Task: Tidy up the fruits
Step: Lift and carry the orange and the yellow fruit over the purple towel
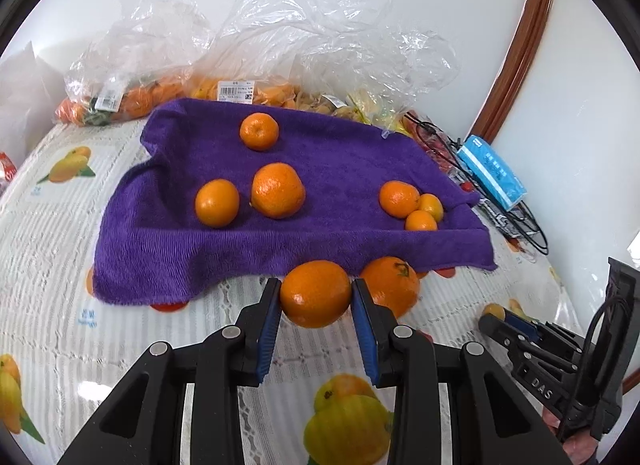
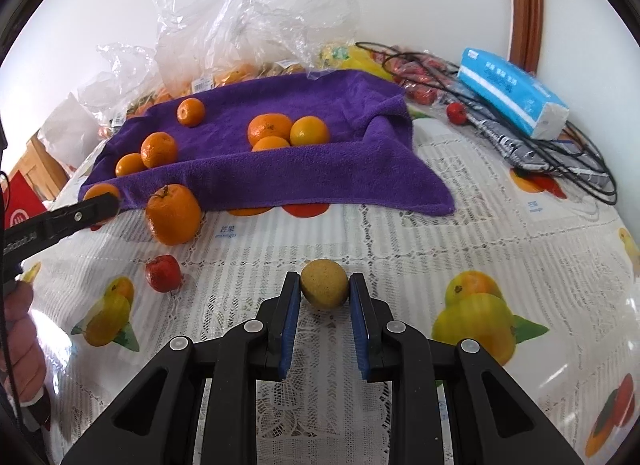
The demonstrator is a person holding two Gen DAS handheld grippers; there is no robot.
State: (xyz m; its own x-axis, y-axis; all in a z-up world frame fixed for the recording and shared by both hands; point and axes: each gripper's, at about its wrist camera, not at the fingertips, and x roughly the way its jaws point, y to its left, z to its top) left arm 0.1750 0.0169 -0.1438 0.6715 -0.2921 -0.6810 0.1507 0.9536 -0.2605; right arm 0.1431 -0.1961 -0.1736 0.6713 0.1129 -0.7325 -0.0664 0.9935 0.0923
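Note:
My left gripper (image 1: 315, 297) is shut on an orange (image 1: 315, 292) just in front of the purple towel (image 1: 320, 249); a second orange (image 1: 394, 283) with a stem sits right behind it on the tablecloth. Several oranges lie on the towel, one group at its middle (image 1: 277, 190) and smaller ones at its right (image 1: 400, 198). My right gripper (image 2: 324, 289) is shut on a small yellow-brown round fruit (image 2: 324, 283) near the table's front. In the right wrist view the stemmed orange (image 2: 173, 214) lies by the towel's (image 2: 280, 173) front edge, next to the left gripper's finger (image 2: 86, 211).
A small red fruit (image 2: 163, 273) lies on the fruit-print tablecloth (image 2: 400, 249). Clear plastic bags of fruit (image 1: 168, 93) line the back wall. A blue tissue pack (image 2: 512, 93), black cables (image 2: 560, 161) and red fruits sit at the back right. A person's hand (image 2: 20, 329) holds the left gripper.

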